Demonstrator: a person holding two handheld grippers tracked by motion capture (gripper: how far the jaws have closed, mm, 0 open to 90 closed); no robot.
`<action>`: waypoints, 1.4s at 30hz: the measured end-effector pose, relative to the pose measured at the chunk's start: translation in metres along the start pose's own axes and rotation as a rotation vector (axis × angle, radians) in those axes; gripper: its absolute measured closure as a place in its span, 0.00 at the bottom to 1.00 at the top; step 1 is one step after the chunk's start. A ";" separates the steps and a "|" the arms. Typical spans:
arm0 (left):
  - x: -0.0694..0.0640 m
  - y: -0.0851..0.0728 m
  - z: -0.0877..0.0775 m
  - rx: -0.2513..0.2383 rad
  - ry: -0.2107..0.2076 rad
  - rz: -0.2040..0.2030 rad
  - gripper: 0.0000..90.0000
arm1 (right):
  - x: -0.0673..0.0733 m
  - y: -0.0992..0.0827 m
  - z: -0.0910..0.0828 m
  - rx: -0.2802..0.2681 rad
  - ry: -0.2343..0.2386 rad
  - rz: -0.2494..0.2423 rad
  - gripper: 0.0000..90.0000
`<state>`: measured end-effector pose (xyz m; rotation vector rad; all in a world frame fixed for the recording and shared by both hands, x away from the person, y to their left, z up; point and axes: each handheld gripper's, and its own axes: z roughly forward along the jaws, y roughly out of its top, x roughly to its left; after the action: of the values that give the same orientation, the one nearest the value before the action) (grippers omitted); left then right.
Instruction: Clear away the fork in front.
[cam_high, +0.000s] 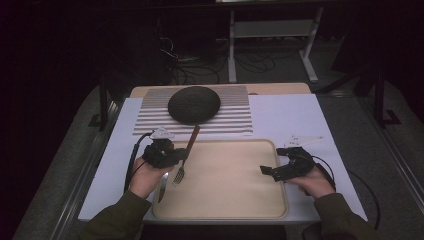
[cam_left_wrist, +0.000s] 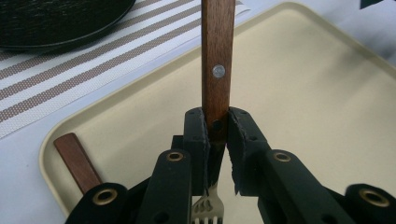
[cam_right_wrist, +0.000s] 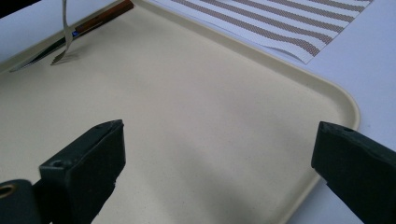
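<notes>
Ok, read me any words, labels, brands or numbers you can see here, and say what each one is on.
No readable text anywhere.
Fork: bare wooden handle with a plain rivet, no brand.
Tray: blank.
Striped mat: pattern, no lettering.
Grey plates on the left gripper and right gripper: faint marks, too small to read.

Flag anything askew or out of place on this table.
Striped placemat: its corner nearest the beige tray curls up off the white tabletop. Nothing spilled. The wooden-handled fork hangs tines-down, clamped in the left gripper.
</notes>
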<state>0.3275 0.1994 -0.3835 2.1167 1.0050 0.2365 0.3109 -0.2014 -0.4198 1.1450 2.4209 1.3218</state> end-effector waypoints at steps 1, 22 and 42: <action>0.000 0.000 0.003 -0.002 0.001 -0.005 0.87 | 0.000 0.000 0.000 -0.001 0.000 0.000 0.03; 0.007 -0.017 0.049 0.070 0.013 -0.039 0.87 | 0.000 0.000 -0.001 -0.001 -0.002 -0.005 0.03; 0.009 -0.013 0.048 0.048 0.005 -0.021 0.70 | 0.000 0.000 -0.001 0.001 -0.003 -0.006 0.03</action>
<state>0.3480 0.1838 -0.4268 2.1480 1.0451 0.2089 0.3104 -0.2024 -0.4197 1.1382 2.4210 1.3162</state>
